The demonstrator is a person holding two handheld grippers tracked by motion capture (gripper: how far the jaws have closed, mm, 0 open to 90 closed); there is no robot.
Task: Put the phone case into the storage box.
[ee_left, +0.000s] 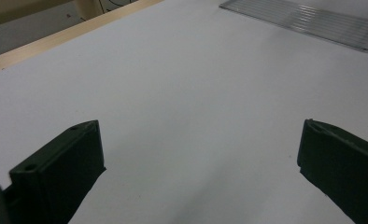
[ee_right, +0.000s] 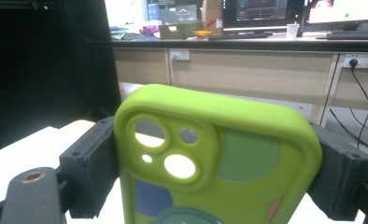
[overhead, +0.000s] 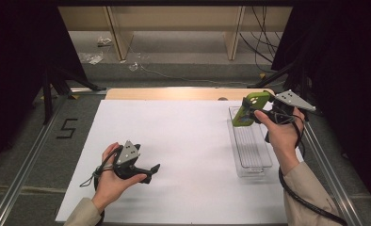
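Note:
A lime-green phone case [overhead: 250, 109] with round camera cut-outs is held in the air above the far end of a clear plastic tray [overhead: 251, 147] at the right of the white table. My right gripper [overhead: 258, 112] is shut on it. In the right gripper view both black jaws press on the sides of the phone case [ee_right: 219, 163]. My left gripper [overhead: 153, 172] rests low over the white surface at the front left, its fingers [ee_left: 65, 168] spread wide with nothing between them. The clear plastic tray [ee_left: 308, 23] lies far ahead of it.
A white sheet [overhead: 174, 150] covers the table, with a wooden edge [overhead: 174, 93] along the back. Metal rails [overhead: 28, 155] run down both sides. Cables and wooden furniture legs [overhead: 233, 37] stand on the floor beyond.

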